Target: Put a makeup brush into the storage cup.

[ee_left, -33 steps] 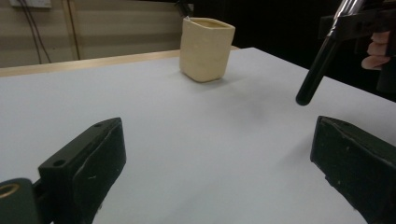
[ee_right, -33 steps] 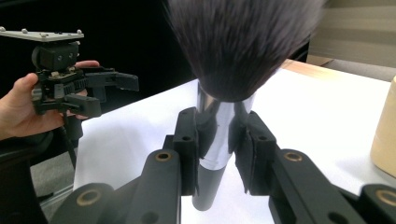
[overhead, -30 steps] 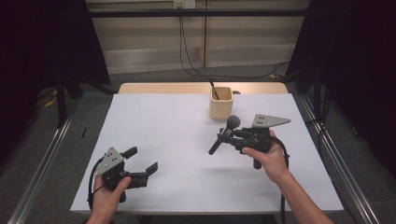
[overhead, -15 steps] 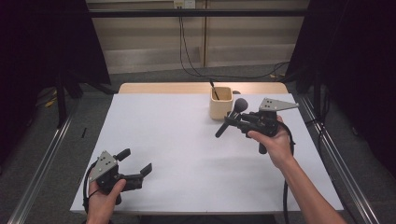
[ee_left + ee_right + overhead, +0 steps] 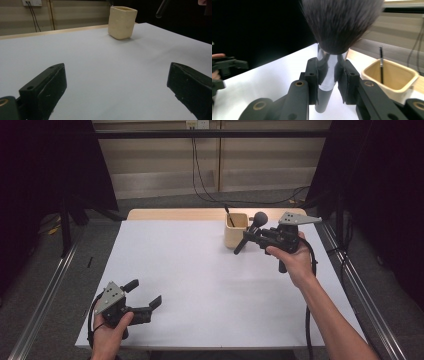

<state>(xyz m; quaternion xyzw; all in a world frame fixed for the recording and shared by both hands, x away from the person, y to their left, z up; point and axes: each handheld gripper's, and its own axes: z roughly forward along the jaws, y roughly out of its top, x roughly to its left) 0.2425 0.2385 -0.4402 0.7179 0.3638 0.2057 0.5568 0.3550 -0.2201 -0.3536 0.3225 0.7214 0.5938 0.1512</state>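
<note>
Since a second ago the right gripper [image 5: 253, 234] has carried the dark, silver-collared makeup brush [image 5: 332, 62] up toward the square cream cup [image 5: 236, 231], clamped upright for dropping in; the left gripper [image 5: 145, 296] rests wide, empty on the white desk [image 5: 190, 280].

The high view looks forward and down over the whole table [image 5: 200, 270]. Each gripper view rides low along its jaws, facing out. All three share the cup [image 5: 236, 231] [image 5: 122, 22] [image 5: 390, 75] ahead of both tools.

Right hand-held gripper [image 5: 256, 236] with brush [image 5: 252, 230], now higher and nearer the cup [image 5: 236, 231].
</note>
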